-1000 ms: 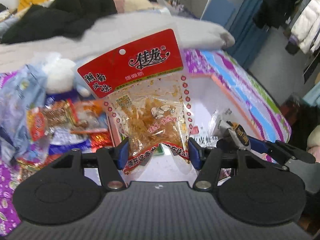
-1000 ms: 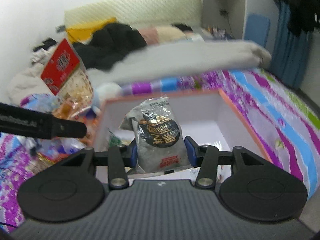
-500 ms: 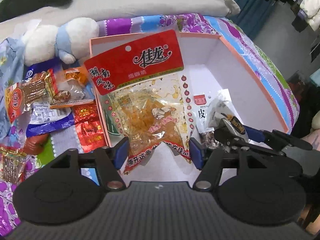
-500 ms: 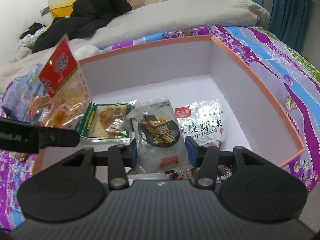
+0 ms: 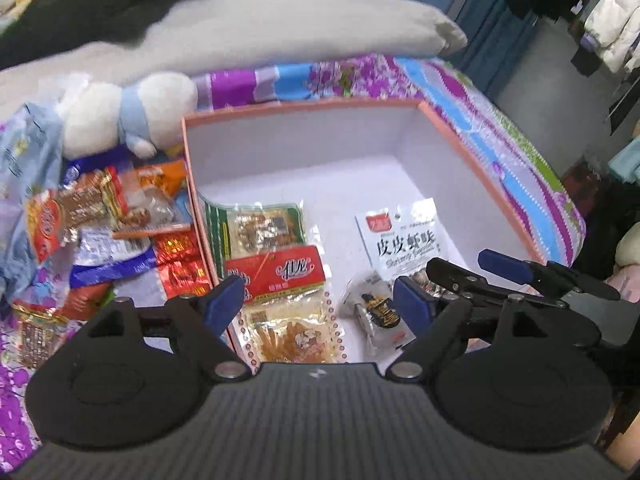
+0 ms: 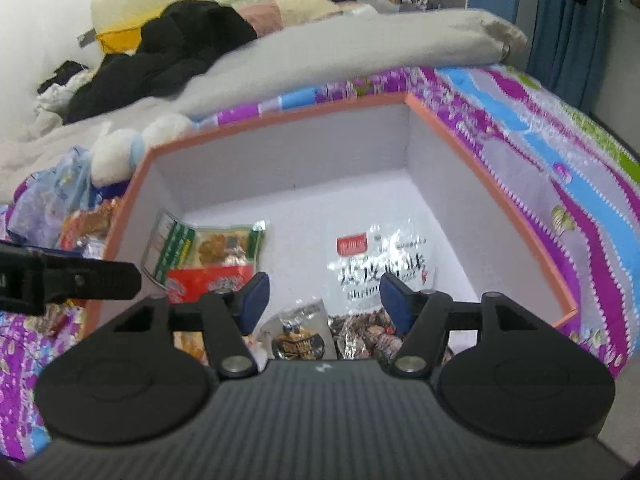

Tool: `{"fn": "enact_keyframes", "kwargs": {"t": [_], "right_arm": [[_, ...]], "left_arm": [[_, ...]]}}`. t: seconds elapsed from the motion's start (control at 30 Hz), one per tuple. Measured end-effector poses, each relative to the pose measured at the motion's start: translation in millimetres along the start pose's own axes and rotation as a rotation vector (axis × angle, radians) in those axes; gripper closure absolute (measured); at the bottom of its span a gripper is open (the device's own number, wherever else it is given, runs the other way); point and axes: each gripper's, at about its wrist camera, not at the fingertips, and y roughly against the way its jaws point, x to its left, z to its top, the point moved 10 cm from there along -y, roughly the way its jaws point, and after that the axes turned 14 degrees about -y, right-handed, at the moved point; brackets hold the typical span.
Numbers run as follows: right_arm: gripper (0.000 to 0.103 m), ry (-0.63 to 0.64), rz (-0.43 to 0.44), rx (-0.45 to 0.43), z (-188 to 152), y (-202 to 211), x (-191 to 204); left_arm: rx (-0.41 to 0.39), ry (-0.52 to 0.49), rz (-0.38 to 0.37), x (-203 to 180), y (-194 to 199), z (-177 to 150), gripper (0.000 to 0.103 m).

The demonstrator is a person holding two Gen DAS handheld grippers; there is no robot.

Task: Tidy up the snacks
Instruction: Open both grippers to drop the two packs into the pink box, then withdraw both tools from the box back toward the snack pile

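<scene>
An open orange-rimmed box with a white floor stands on the bed. In it lie a red-topped snack pack, a green-edged pack, a white pack with black lettering and a small grey-black pack. My left gripper is open and empty above the red-topped pack. My right gripper is open and empty above the grey-black pack, and also shows in the left wrist view.
A heap of loose snack packs lies on the purple bedspread left of the box. A white plush toy sits behind them. A grey duvet and dark clothes lie farther back. The bed edge runs along the right.
Both grippers have opened. The red-topped pack has dropped from the left gripper and the grey-black pack from the right gripper; both now lie in the box.
</scene>
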Motion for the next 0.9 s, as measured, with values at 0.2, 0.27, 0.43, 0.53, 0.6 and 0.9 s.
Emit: {"fn": "enact_keyframes", "kwargs": {"t": [0.2,0.27,0.43,0.53,0.6,0.9], "right_arm": [[0.039,0.016,0.038,-0.080,9.2,43.3,18.1],[0.039,0.021,0.053,-0.108,10.2,58.5,24.9],[0.039,0.036,0.090,-0.154,7.4,91.1,44.1],[0.039,0.048,0.111,-0.178,4.0,108.6,56.7],[0.039,0.059,0.125,-0.193,0.7,118.8,65.9],[0.039,0.113,0.180,-0.245,-21.2,156.9,108.1]], "left_arm": [[-0.090,-0.028,0.035,-2.2,54.0,3.0,0.018],[-0.115,-0.029,0.044,-1.5,72.0,0.1,0.018],[-0.161,-0.023,0.062,4.7,112.7,-12.3,0.018],[-0.187,-0.016,0.079,11.3,135.2,-21.0,0.018],[-0.202,-0.010,0.087,15.5,148.4,-26.6,0.018],[-0.272,0.020,0.141,40.6,207.2,-63.7,0.018]]}}
